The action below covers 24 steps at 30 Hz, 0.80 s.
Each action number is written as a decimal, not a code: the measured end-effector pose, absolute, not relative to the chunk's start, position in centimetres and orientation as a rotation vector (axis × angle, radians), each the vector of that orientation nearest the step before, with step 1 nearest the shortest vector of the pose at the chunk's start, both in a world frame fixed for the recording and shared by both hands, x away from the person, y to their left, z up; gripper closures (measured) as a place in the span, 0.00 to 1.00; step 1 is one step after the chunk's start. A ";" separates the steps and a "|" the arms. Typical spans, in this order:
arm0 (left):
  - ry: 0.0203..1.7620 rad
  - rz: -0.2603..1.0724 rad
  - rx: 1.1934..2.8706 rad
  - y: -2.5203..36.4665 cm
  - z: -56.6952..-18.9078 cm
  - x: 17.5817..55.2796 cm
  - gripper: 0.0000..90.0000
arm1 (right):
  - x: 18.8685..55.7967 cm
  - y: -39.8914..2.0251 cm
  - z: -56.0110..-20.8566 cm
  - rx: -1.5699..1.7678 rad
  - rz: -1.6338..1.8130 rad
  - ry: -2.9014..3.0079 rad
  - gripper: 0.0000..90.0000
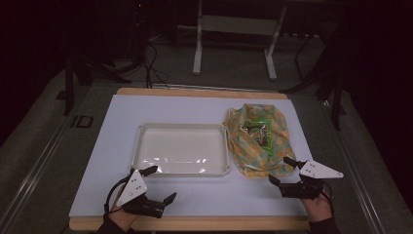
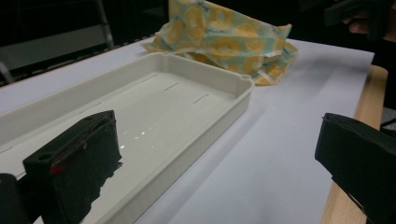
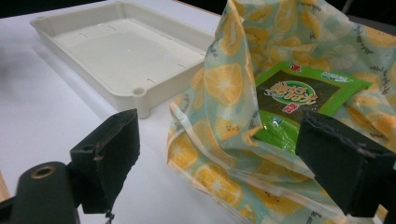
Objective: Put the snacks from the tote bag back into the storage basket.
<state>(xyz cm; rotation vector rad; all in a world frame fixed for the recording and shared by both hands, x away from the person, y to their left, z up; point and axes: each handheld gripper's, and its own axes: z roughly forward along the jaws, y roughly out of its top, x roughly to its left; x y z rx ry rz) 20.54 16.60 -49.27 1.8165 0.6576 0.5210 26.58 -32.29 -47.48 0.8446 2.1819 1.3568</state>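
Observation:
A clear bag printed with orange slices (image 1: pixel 258 139) (image 3: pixel 243 93) (image 2: pixel 224 39) lies on the white mat, right of an empty white tray (image 1: pixel 181 149) (image 2: pixel 154 107) (image 3: pixel 116 46). Inside the bag shows a green snack packet (image 1: pixel 257 130) (image 3: pixel 299 100). My right gripper (image 1: pixel 282 170) (image 3: pixel 219 158) stands open at the bag's near edge, its jaws on either side of the bag's near folds without pressing them. My left gripper (image 1: pixel 160 184) (image 2: pixel 210 163) is open in front of the tray's near left corner, nothing between its jaws.
The white mat (image 1: pixel 122 146) covers a wooden table (image 1: pixel 195 223) whose edge shows near the hands. Beyond the table stand a white frame's legs (image 1: pixel 197 48) and loose cables (image 1: pixel 151 63) on a dark floor.

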 end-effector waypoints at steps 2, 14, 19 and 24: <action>0.637 0.517 1.812 16.5 -49.2 20.4 0.00 | 26.6 -32.3 -47.4 0.842 1.356 2.179 0.15; 0.612 0.525 1.786 16.5 -49.0 20.5 0.00 | 26.0 -31.5 -46.9 0.849 1.352 2.121 0.14; 0.608 0.525 1.783 16.4 -48.9 20.4 0.00 | 25.9 -31.2 -46.8 0.846 1.338 2.136 0.14; 0.602 0.521 1.789 16.3 -48.9 20.3 0.00 | 25.7 -30.8 -46.2 0.828 1.365 2.160 0.14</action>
